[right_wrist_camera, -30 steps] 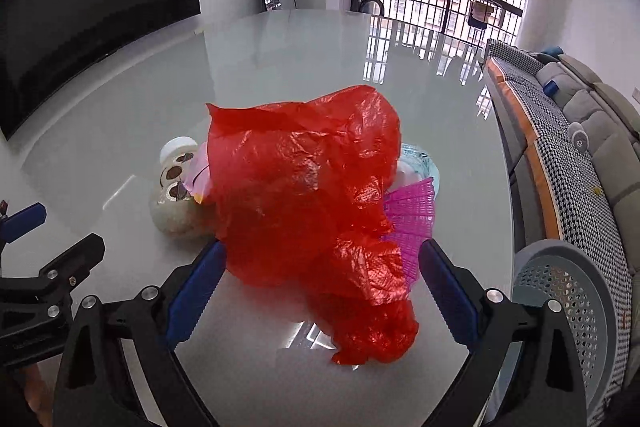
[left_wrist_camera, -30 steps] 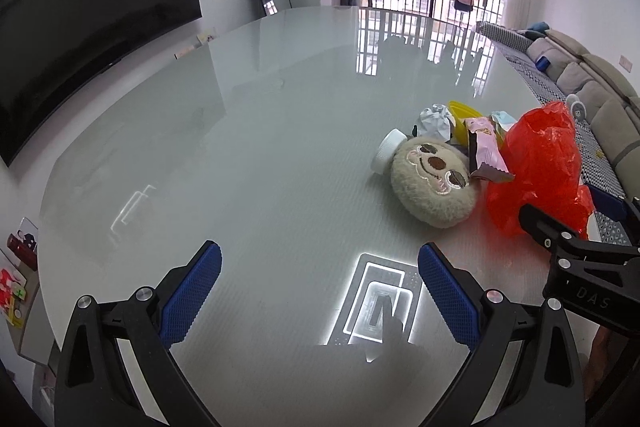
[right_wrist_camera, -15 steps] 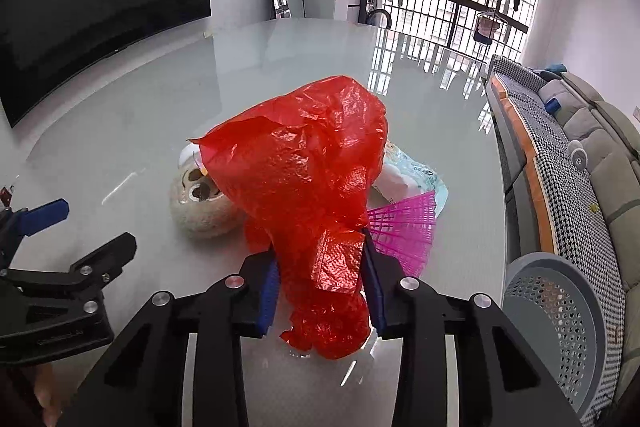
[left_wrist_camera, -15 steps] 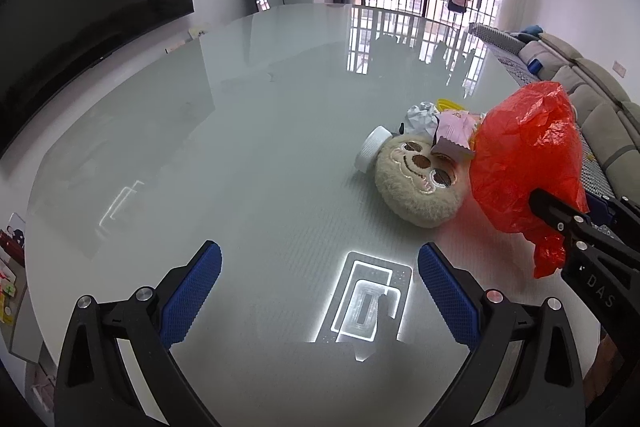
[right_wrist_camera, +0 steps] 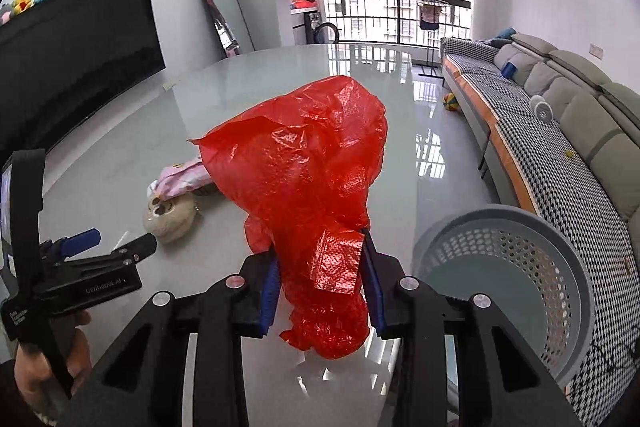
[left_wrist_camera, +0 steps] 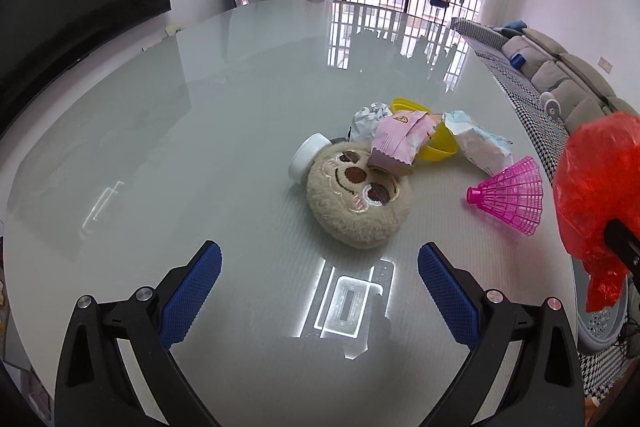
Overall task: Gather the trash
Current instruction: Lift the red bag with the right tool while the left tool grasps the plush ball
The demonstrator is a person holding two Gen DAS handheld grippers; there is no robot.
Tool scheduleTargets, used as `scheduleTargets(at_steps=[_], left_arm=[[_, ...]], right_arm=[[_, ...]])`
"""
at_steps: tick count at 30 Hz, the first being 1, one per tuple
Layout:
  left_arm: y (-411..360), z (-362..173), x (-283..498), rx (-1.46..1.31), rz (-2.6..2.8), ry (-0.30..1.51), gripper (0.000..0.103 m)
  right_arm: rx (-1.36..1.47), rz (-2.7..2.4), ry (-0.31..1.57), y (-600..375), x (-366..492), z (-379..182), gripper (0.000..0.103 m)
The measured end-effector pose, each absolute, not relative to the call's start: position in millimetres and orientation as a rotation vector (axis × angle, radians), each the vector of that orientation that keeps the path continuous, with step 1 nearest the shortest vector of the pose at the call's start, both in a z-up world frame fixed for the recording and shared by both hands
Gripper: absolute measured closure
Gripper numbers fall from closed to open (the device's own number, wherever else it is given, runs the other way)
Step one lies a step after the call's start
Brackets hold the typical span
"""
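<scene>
right gripper (right_wrist_camera: 320, 287): nearest the right wrist camera; its blue pads (right_wrist_camera: 270, 287) are clenched on the lower part of the red plastic bag (right_wrist_camera: 308, 195).
red plastic bag: crumpled and lifted clear of the table; most of it billows above the pads and a tail hangs below them. in the left wrist view it shows at the far right edge (left_wrist_camera: 596, 195), beyond the table rim.
left gripper (left_wrist_camera: 320, 287): released, blue pads (left_wrist_camera: 192, 291) wide apart and holding nothing, above bare table near its close edge; in the right wrist view it is seen side-on at the lower left (right_wrist_camera: 112, 247).
waste basket (right_wrist_camera: 520, 283): grey, perforated wall, standing beside the table, just right of the held bag.
table (left_wrist_camera: 200, 147): pale glossy glass top with reflections of window bars and a ceiling light.
plush toy face (left_wrist_camera: 360, 195): round, beige, lying face-up on the table ahead of the left gripper.
white cap (left_wrist_camera: 308, 157): touching the plush toy's far-left edge.
pink wrapper (left_wrist_camera: 400, 143): resting partly on the plush toy's far side.
pink shuttlecock (left_wrist_camera: 508, 195): on its side, right of the plush toy, apart from it.
yellow bowl (left_wrist_camera: 434, 143): behind the pink wrapper.
white wet-wipe pack (left_wrist_camera: 476, 143): just right of the yellow bowl.
crumpled paper (left_wrist_camera: 368, 119): left of the yellow bowl, at the far end of the heap.
sofa (right_wrist_camera: 560, 115): along the right wall, beyond the basket.
</scene>
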State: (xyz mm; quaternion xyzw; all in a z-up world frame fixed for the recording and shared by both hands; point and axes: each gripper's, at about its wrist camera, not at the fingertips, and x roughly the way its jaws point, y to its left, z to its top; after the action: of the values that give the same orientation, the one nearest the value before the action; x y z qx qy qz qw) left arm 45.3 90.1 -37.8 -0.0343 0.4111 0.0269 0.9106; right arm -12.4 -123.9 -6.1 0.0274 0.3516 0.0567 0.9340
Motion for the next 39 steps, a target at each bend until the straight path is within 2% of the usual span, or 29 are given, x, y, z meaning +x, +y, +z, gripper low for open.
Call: scheduleTargets(at_steps=[15, 17, 18, 19, 21, 39], left_arm=[[62.2, -52.1, 87.2, -0.041, 0.127, 0.872, 0.007], [60.2, -55.3, 86.9, -0.028, 0.134, 0.879, 0.015], [61.3, -55.7, 87.1, -0.029, 0.129, 0.882, 0.029], [63.6, -57.1, 87.5, -0.035, 0.121, 0.89, 0.037], [65.3, -59.6, 87.6, -0.06, 0.101, 0.905, 0.044], [79.6, -18.3, 4.3, -0.024, 0.041, 0.8, 0.046]], right_arm=[[0.178, 0.061, 0.75, -186.4, -24.2, -32.9, 0.068], [0.188, 0.063, 0.753, -188.1, -19.5, -33.1, 0.068], [0.191, 0.062, 0.754, -189.3, -18.7, -33.4, 0.068], [0.194, 0.061, 0.755, -189.5, -17.6, -33.6, 0.068], [0.199, 0.06, 0.757, -186.9, -14.5, -32.5, 0.068], [0.179, 0.068, 0.737, -173.8, -29.1, -24.0, 0.068]])
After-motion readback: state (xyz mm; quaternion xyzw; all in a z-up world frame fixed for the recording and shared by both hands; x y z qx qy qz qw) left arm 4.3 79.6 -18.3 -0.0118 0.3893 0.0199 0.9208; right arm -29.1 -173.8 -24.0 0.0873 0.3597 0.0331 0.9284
